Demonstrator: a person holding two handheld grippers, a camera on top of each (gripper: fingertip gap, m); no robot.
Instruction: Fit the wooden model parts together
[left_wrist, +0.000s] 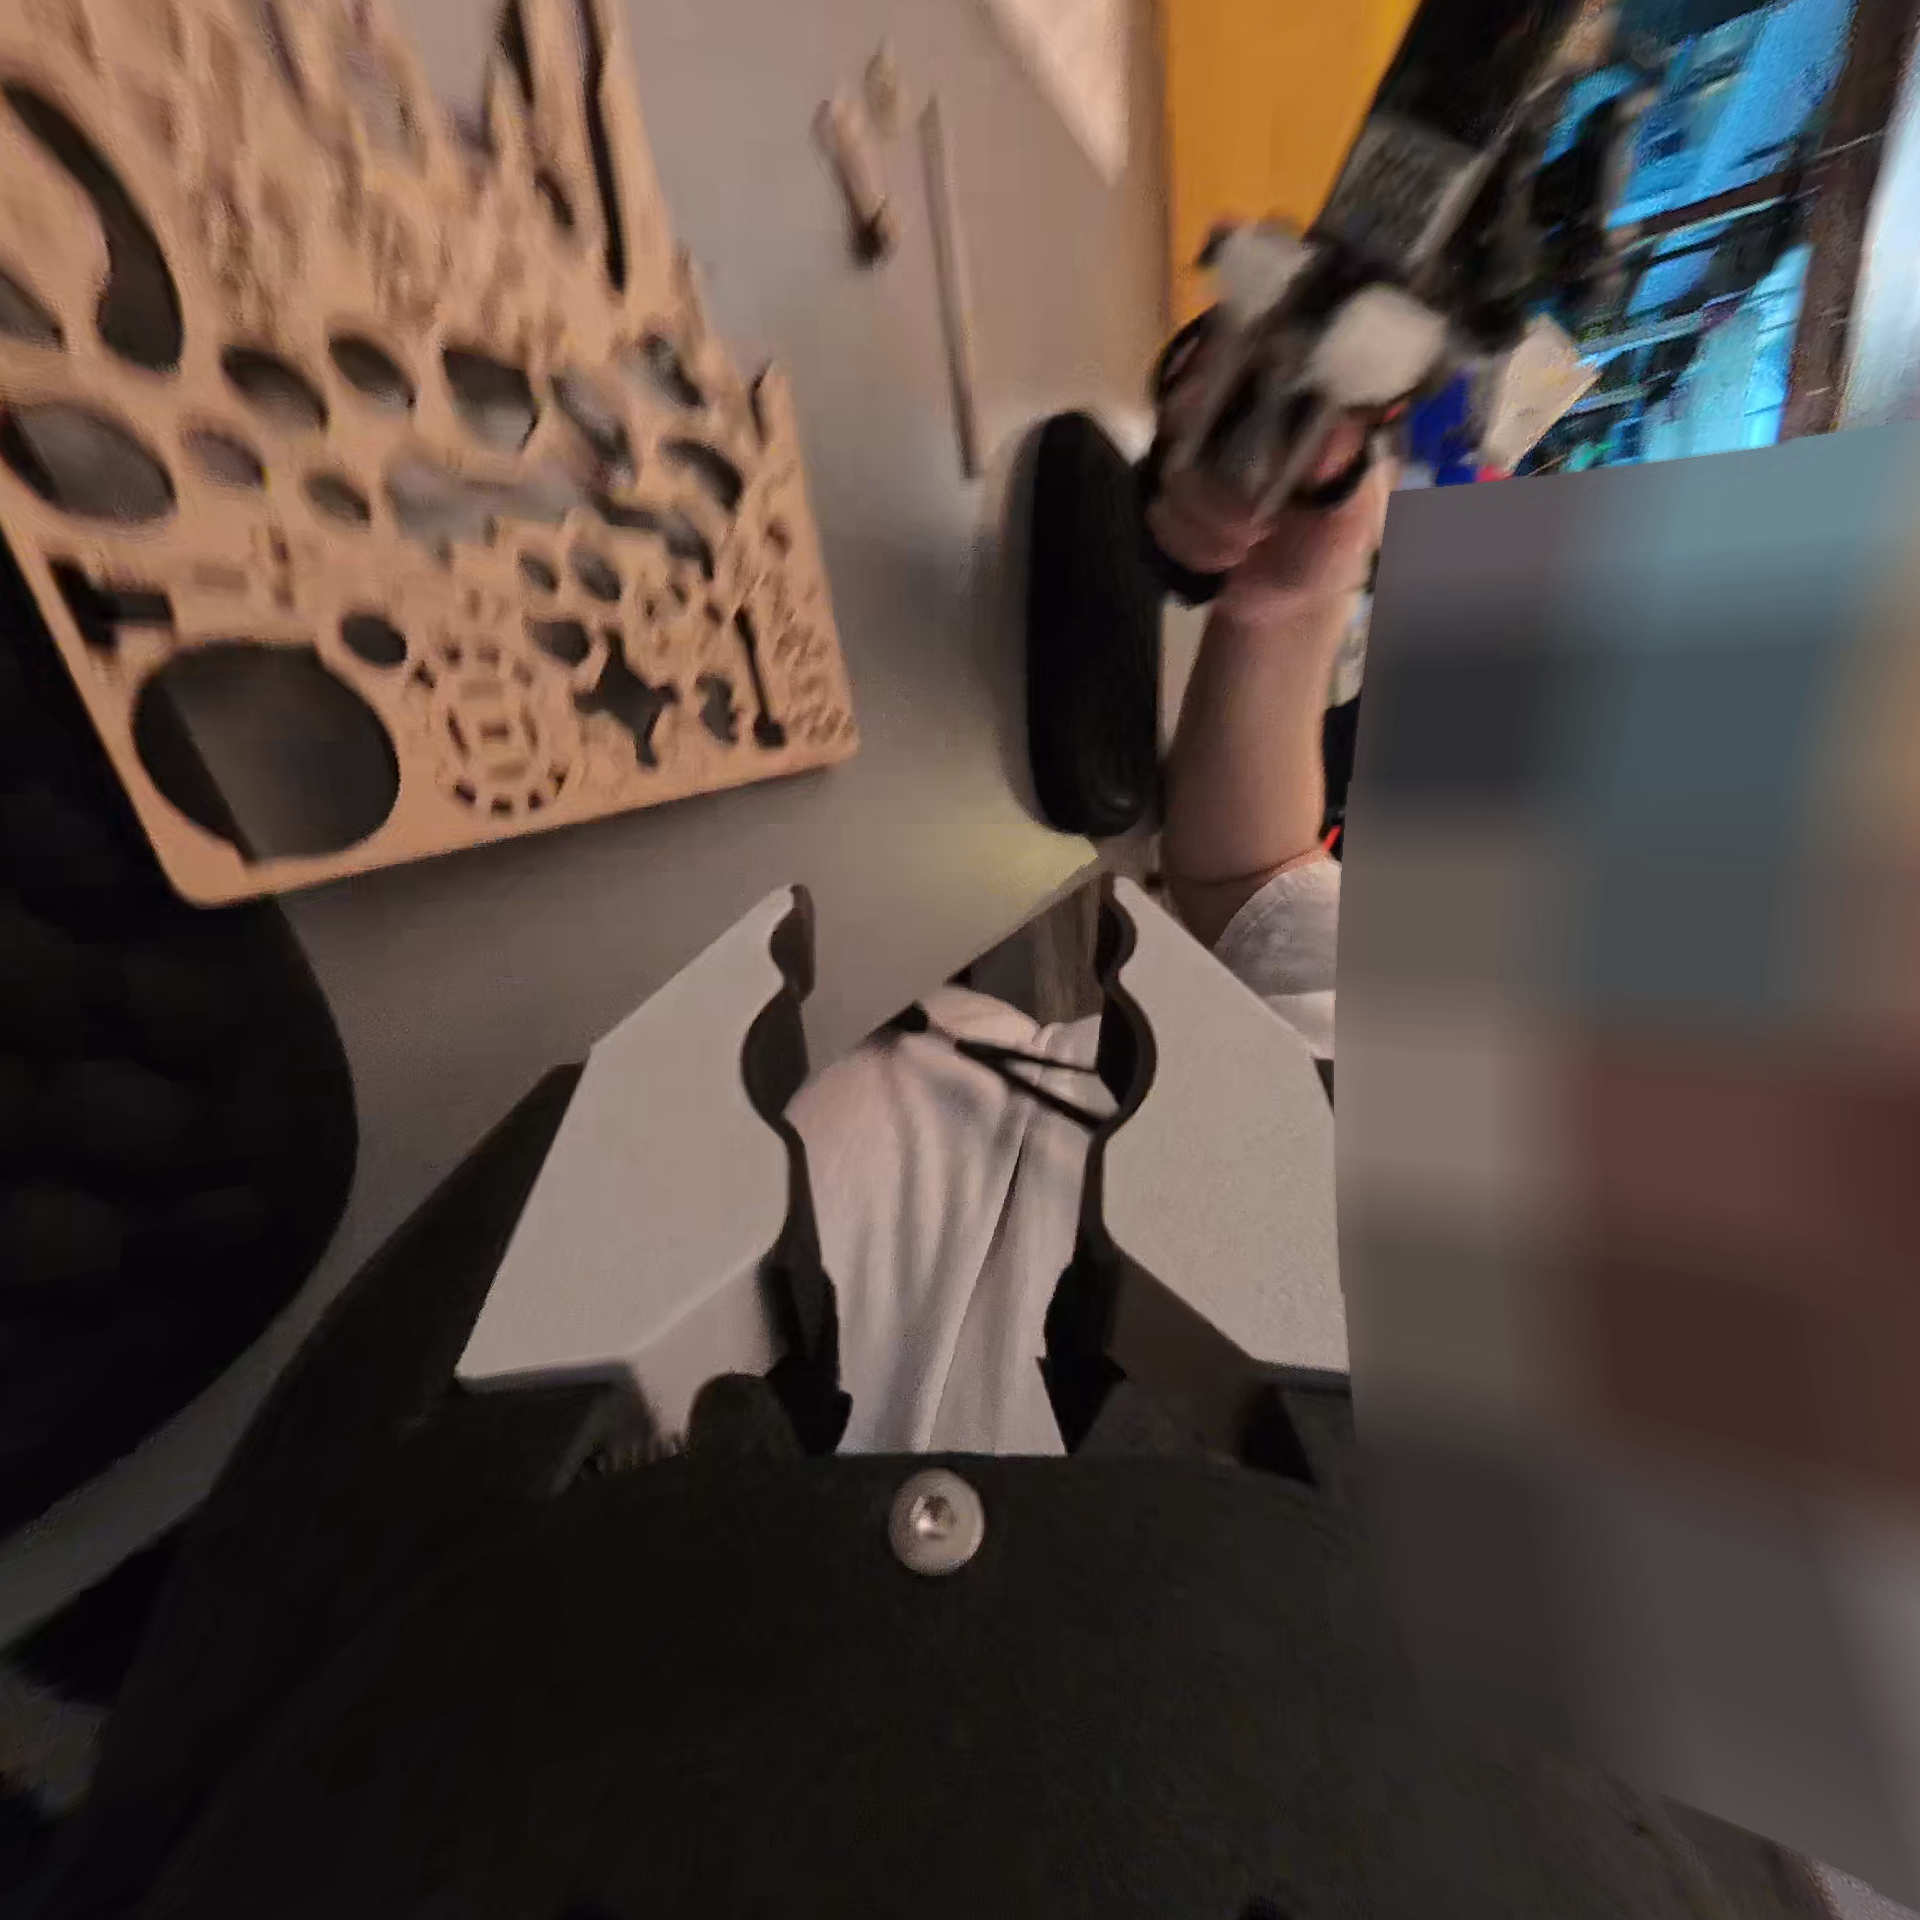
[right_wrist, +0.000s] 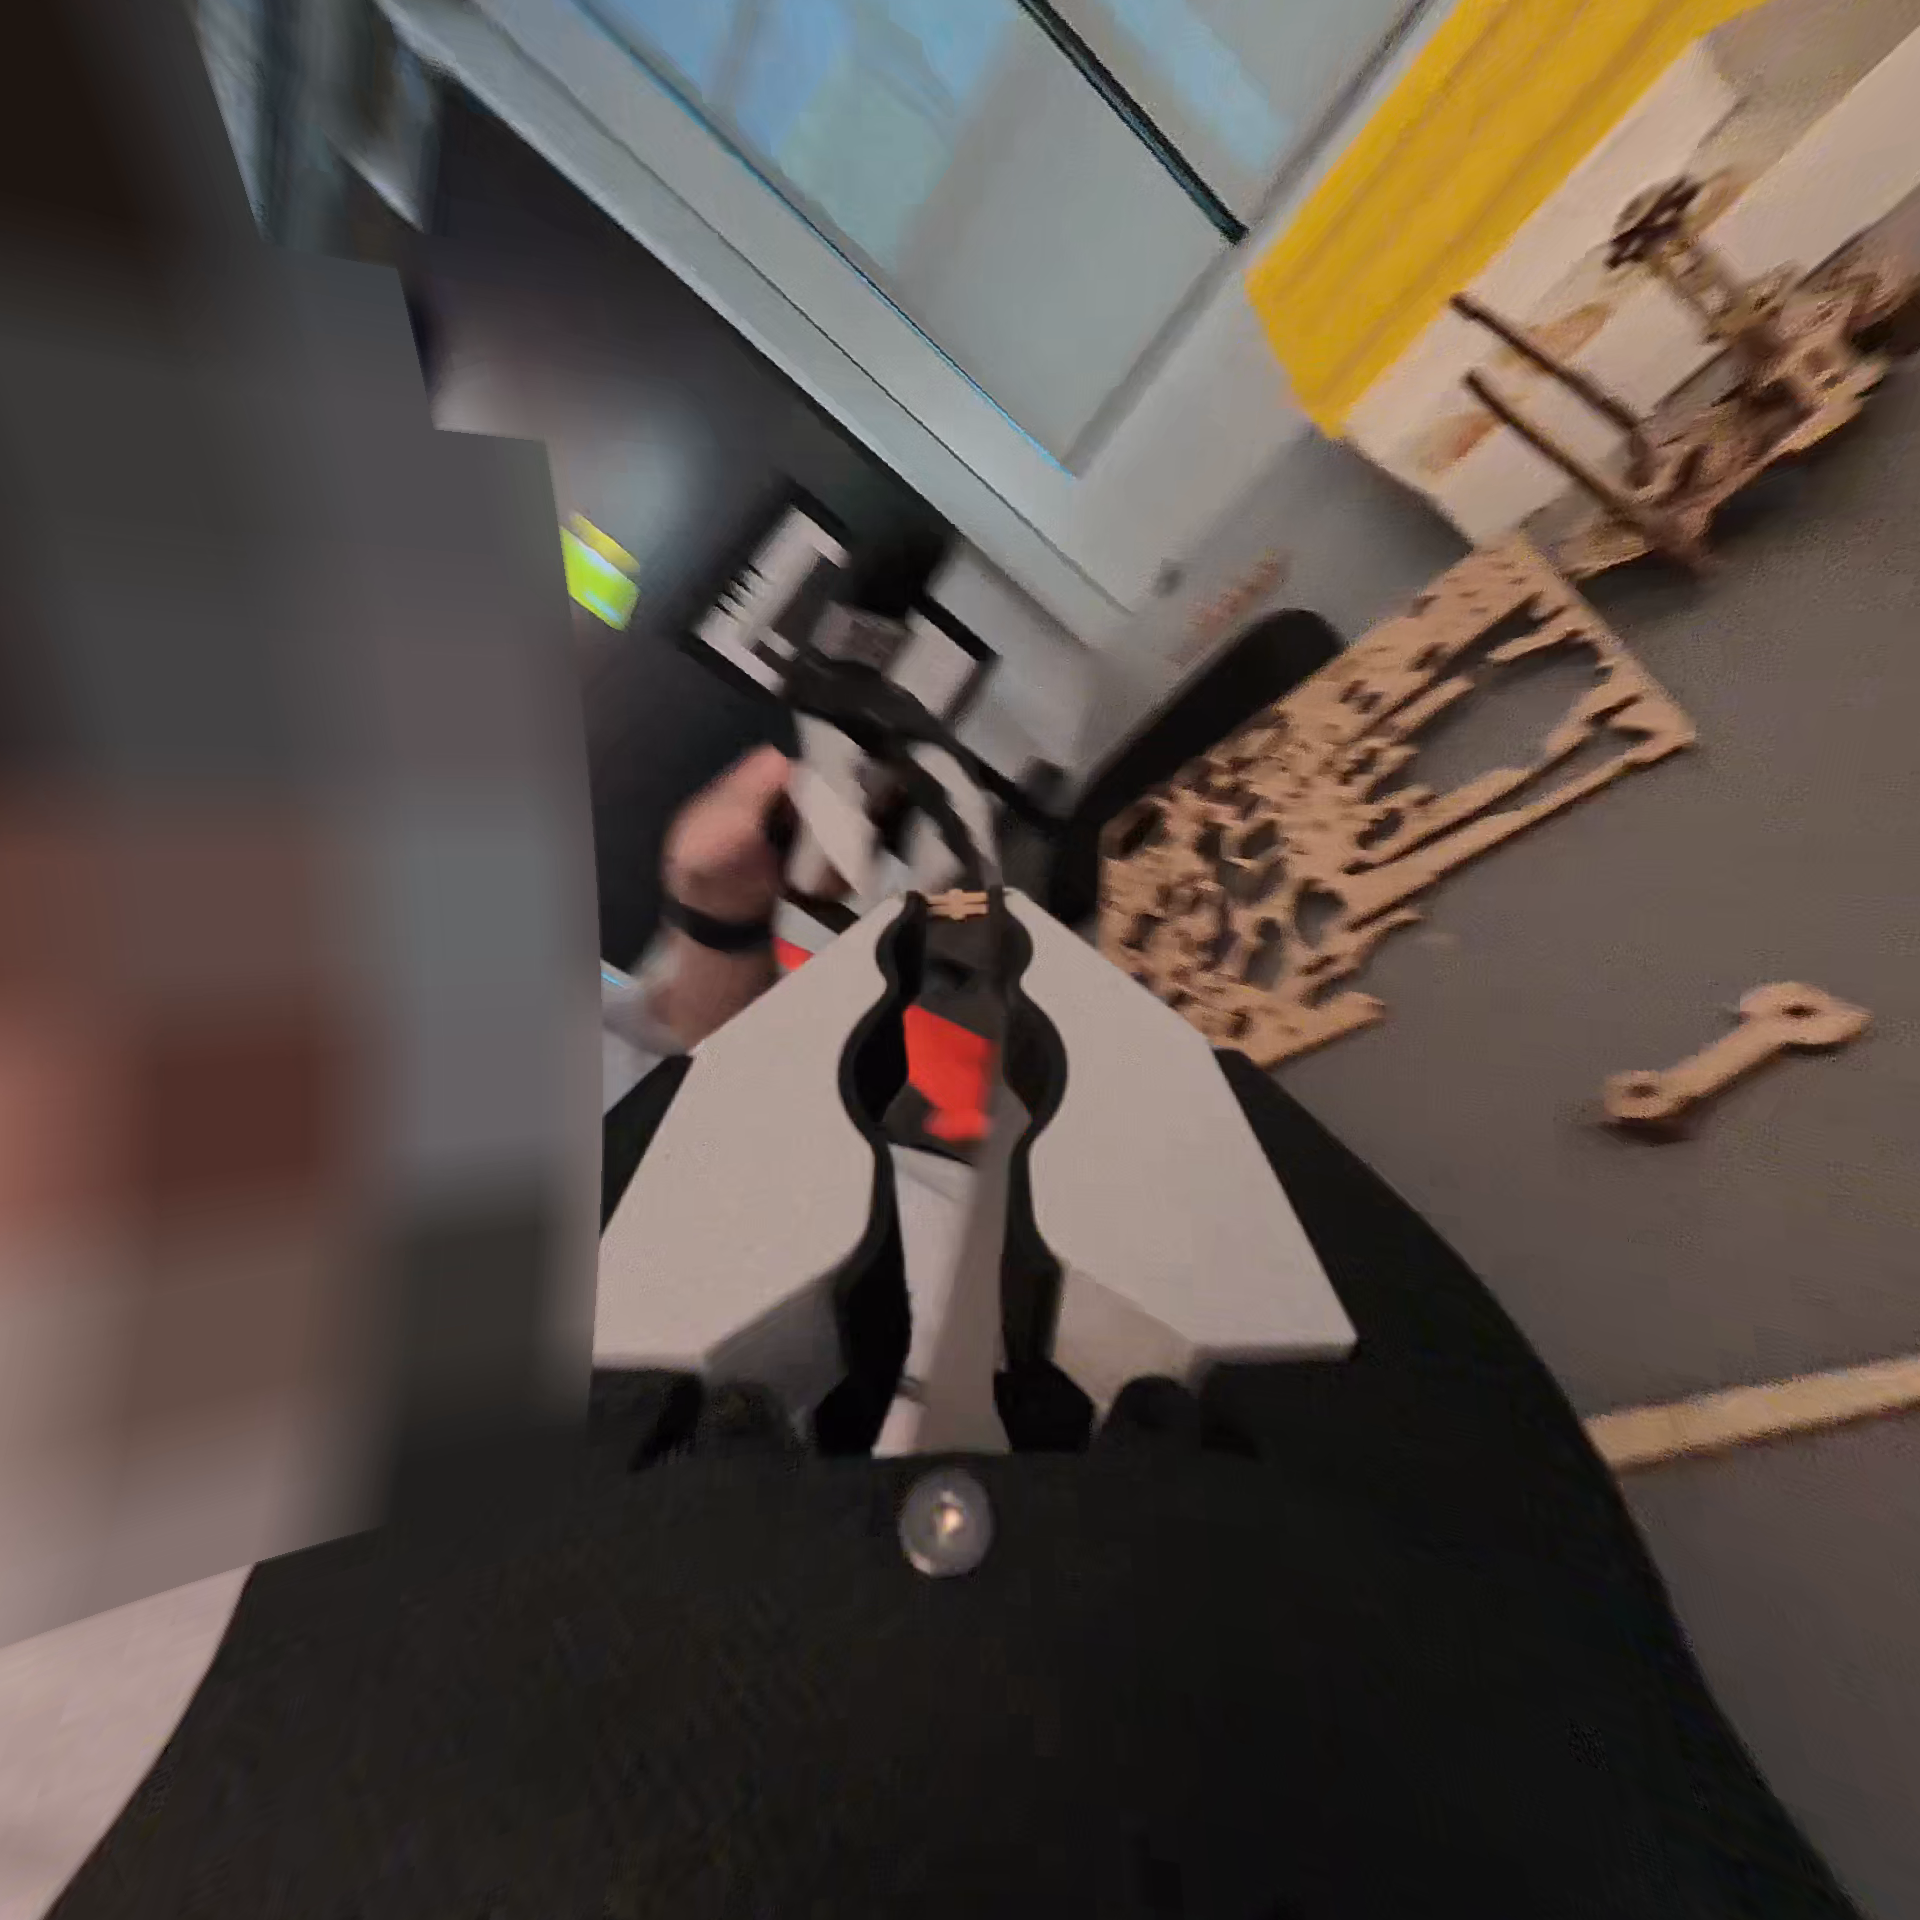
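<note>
My right gripper (right_wrist: 958, 902) is shut on a small flat wooden part (right_wrist: 958, 906) pinched at its fingertips and held in the air. It also shows blurred at the upper right of the left wrist view (left_wrist: 1320, 343), held by a hand. My left gripper (left_wrist: 958, 899) is open and empty, off the table's edge, with white clothing behind it. It shows farther off in the right wrist view (right_wrist: 842, 790). A punched-out wooden part sheet (left_wrist: 416, 468) lies flat on the grey table (left_wrist: 894, 520); the right wrist view shows it too (right_wrist: 1351, 831).
A partly built wooden model (right_wrist: 1714, 395) stands by a yellow and white box (right_wrist: 1403, 260). A loose wooden link (right_wrist: 1735, 1049) and a long wooden strip (right_wrist: 1766, 1413) lie on the table. Thin sticks (left_wrist: 951, 270) lie beyond the sheet. A black chair armrest (left_wrist: 1091, 623) sits at the table edge. The left gripper's tips are roughly 15 cm from the right gripper's. My right gripper is the nearer one to the loose wooden link (right_wrist: 1735, 1049): about 12 cm, against 25 cm. The left camera catches it too, in the left wrist view (left_wrist: 847, 180).
</note>
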